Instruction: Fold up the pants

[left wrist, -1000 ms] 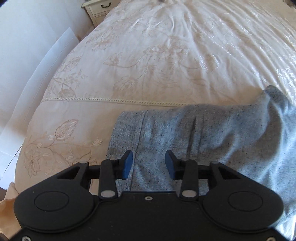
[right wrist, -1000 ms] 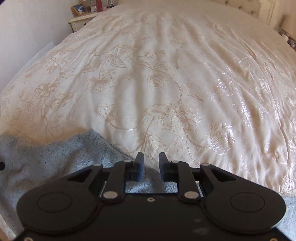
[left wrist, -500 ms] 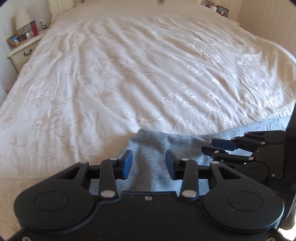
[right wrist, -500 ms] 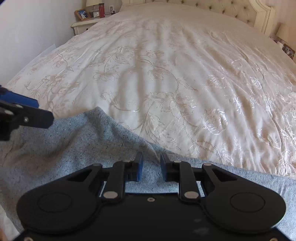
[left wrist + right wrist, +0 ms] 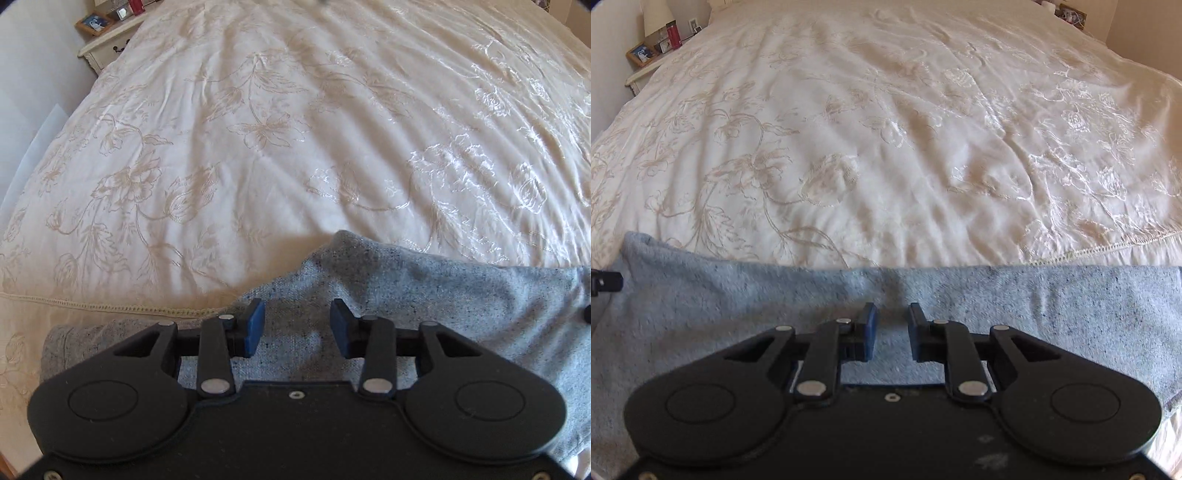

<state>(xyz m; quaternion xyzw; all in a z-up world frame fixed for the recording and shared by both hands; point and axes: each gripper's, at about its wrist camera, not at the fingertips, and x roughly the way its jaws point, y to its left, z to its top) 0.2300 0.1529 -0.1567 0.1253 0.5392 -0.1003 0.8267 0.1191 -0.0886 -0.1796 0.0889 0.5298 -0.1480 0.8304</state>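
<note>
1. The bed (image 5: 295, 129), covered in a cream bedspread (image 5: 886, 147) with embroidered flowers, stretches away ahead of both hand-held grippers.
2. The grey speckled pants (image 5: 424, 295) lie on the near edge of the bed, directly under and just ahead of both tools; in the right wrist view they run as a wide band (image 5: 1034, 306) from side to side.
3. A nightstand (image 5: 107, 48) carrying a framed photo (image 5: 94, 23) stands far ahead to the left.
4. The left hand-held gripper (image 5: 297, 328) is spread wide over a rumpled ridge of fabric, clasping nothing.
5. The right hand-held gripper (image 5: 891, 330) stands parted with a narrower gap, above the cloth.
</note>
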